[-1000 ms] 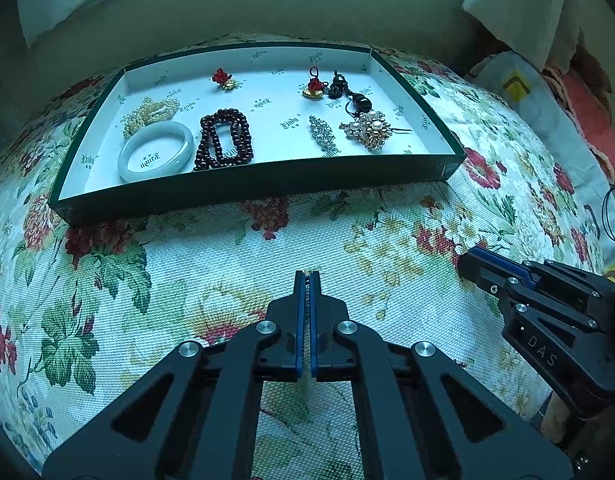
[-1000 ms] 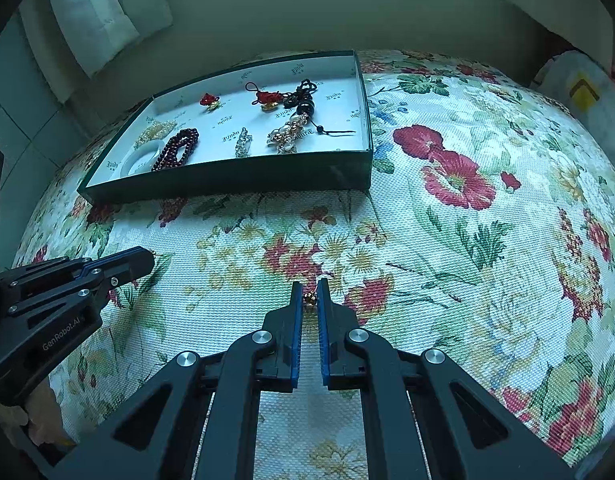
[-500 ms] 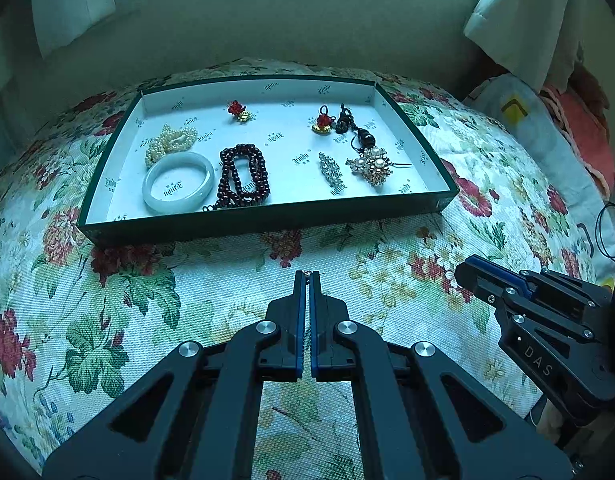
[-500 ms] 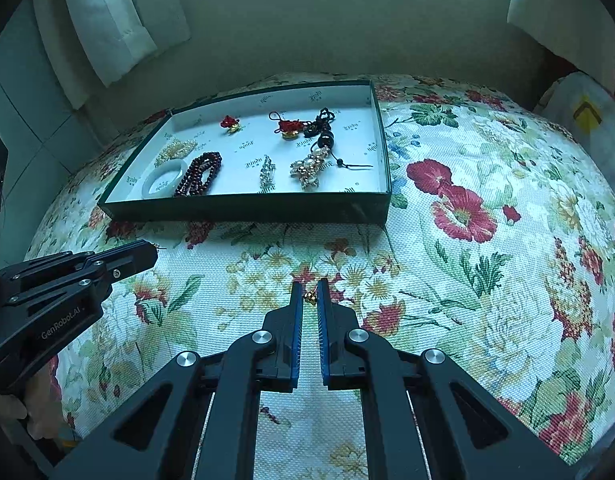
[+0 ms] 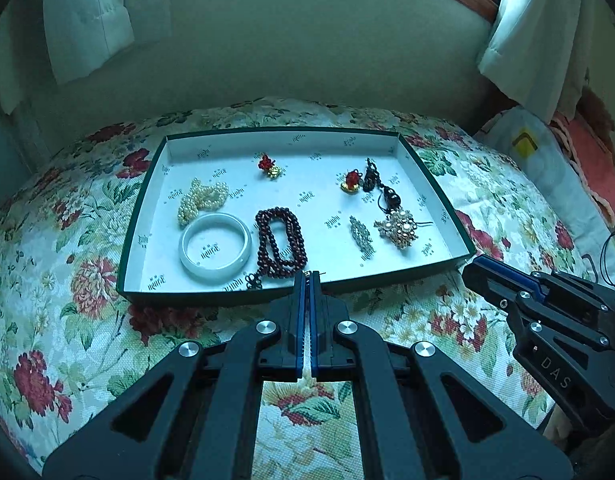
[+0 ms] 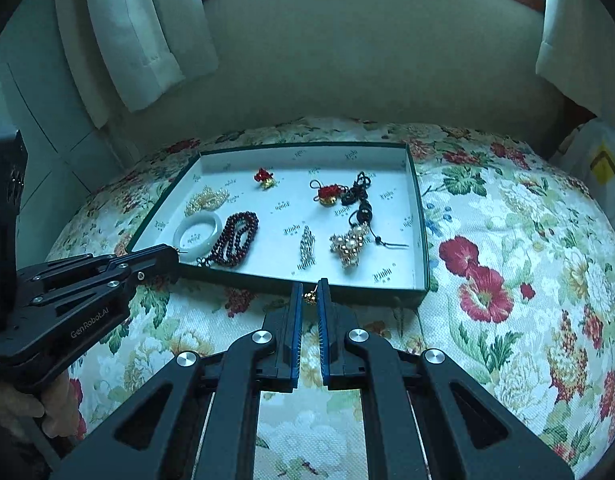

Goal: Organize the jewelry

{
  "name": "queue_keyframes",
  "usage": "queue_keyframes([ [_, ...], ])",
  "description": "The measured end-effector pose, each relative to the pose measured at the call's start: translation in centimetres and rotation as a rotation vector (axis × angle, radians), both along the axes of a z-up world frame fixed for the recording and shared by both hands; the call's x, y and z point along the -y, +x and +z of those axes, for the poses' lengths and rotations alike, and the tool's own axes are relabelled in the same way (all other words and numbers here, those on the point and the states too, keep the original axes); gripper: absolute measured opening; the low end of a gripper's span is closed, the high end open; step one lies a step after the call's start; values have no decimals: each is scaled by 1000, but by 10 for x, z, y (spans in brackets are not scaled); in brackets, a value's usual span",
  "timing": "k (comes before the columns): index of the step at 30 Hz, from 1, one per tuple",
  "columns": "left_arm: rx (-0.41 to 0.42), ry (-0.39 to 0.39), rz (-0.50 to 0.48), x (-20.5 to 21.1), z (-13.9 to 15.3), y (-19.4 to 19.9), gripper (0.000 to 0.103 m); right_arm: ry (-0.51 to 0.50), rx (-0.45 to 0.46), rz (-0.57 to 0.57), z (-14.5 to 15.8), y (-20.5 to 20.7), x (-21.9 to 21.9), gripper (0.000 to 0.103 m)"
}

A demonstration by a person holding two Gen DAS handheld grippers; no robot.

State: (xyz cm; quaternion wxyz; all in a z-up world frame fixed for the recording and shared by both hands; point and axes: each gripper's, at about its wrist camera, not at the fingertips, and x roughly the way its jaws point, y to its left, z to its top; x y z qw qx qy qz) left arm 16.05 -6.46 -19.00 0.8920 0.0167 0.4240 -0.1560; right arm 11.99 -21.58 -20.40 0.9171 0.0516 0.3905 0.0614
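A green tray (image 5: 427, 276) with a white floor lies on the floral bedspread and holds a white bangle (image 5: 215, 246), dark red beads (image 5: 281, 242), pearls (image 5: 201, 200), a gold brooch (image 5: 399, 228), a silver brooch (image 5: 361, 234) and red knot charms (image 5: 269, 166). My left gripper (image 5: 307, 274) is shut, above the tray's near edge; a thin wire sticks out at its tips. My right gripper (image 6: 309, 286) is shut on a small gold bead (image 6: 310, 298), raised before the tray's near wall (image 6: 367, 294).
The floral bedspread (image 6: 507, 280) spreads to all sides of the tray. A pale wall (image 6: 367, 60) and white curtains (image 6: 139, 32) stand behind. A pillow and bag (image 5: 547, 168) lie at the far right. The right gripper (image 5: 547, 312) shows in the left view.
Both grippers have risen and moved forward toward the tray. The right gripper still holds the small gold bead. The jewelry in the tray has not moved.
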Motion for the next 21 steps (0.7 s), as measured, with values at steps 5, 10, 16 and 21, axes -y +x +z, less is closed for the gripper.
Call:
queue_keyframes([
  [5,15,-5,21,-7,5,24,1,-3,25,16,8,25,-8,7],
  [10,21,11,44,-8,1,54,1,2,34,22,8,59,-11,7],
  [16,17,26,69,-8,-11,92,1,3,22,35,-4,98,-18,7],
  [21,-3,54,84,-6,-26,119,1,-14,-3,44,-22,122,-28,7],
])
